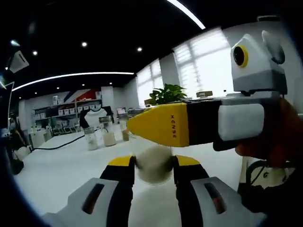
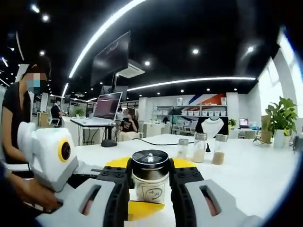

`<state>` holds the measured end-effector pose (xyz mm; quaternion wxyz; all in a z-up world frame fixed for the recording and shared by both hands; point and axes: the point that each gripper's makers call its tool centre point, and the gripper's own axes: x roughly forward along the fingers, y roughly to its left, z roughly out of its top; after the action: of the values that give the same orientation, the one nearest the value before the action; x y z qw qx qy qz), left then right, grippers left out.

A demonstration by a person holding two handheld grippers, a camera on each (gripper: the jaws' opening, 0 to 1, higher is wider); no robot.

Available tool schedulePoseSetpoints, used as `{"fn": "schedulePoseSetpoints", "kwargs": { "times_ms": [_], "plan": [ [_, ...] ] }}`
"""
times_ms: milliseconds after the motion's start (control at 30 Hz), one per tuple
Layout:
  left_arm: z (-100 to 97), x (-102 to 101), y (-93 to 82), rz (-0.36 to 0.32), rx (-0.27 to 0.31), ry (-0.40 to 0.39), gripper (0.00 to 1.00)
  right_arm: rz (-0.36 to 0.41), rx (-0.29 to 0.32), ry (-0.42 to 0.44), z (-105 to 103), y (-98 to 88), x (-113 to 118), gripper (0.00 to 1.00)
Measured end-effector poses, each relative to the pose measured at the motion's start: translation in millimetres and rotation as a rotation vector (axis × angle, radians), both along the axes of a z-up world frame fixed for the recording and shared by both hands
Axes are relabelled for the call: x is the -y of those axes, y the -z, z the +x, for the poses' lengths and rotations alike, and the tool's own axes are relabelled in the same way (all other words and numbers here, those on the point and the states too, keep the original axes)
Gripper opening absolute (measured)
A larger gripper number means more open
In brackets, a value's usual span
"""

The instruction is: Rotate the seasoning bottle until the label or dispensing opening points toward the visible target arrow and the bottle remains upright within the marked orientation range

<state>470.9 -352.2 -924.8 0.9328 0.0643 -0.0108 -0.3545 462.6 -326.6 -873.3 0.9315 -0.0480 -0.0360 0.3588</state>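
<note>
The seasoning bottle point(image 2: 150, 182) is a small glass jar with a black lid point(image 2: 150, 158) and a white label facing the right gripper view. It stands upright. My right gripper point(image 2: 150, 165) is shut on it at lid height, one jaw on each side. In the left gripper view the bottle point(image 1: 152, 169) looks blurred and pale, and my left gripper point(image 1: 154, 163) is shut on its glass body. The right gripper point(image 1: 158, 125) reaches in from the right across the bottle's top, held by a hand. The left gripper point(image 2: 138, 209) enters from the left, low beside the bottle.
The white table point(image 2: 255, 175) carries three more seasoning jars point(image 2: 200, 146) point(image 1: 109, 135) farther back and a black cable point(image 2: 156, 142). A potted plant point(image 2: 281, 113) point(image 1: 168, 93) stands by the window. A person point(image 2: 19, 109) is close on the left, with a desk and monitor point(image 2: 106, 106) behind.
</note>
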Motion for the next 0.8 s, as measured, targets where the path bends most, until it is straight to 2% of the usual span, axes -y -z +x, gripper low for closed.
{"fn": "schedulePoseSetpoints", "kwargs": {
  "times_ms": [67, 133, 233, 367, 467, 600, 700, 800],
  "plan": [
    [1.6, -3.8, 2.8, 0.021, -0.017, 0.008, 0.34, -0.055, 0.010, -0.050, -3.0, 3.5, -4.7, 0.29],
    [0.7, -6.7, 2.3, 0.022, -0.022, 0.036, 0.34, -0.074, 0.029, -0.081, -4.4, 3.0, -6.4, 0.28],
    [-3.6, -7.2, 0.5, 0.013, -0.034, 0.089, 0.34, -0.058, 0.026, -0.124, -7.5, 1.0, -6.2, 0.28],
    [-9.4, -10.6, -0.9, 0.034, -0.040, 0.150, 0.34, -0.032, 0.014, -0.209, -13.9, -1.0, -9.2, 0.28],
    [-16.5, -11.5, 1.0, 0.025, -0.094, 0.209, 0.34, -0.010, -0.006, -0.257, -17.7, -1.1, -10.3, 0.28],
    [-29.2, -14.3, 3.6, 0.083, -0.100, 0.293, 0.34, 0.011, -0.054, -0.326, -23.8, 1.4, -12.7, 0.28],
    [-35.3, -17.1, 11.4, 0.166, -0.087, 0.334, 0.34, -0.029, -0.062, -0.370, -29.9, 7.9, -16.4, 0.28],
    [-39.4, -17.8, 17.2, 0.197, -0.104, 0.363, 0.34, -0.076, -0.058, -0.388, -33.2, 15.2, -20.2, 0.29]
  ]
}}
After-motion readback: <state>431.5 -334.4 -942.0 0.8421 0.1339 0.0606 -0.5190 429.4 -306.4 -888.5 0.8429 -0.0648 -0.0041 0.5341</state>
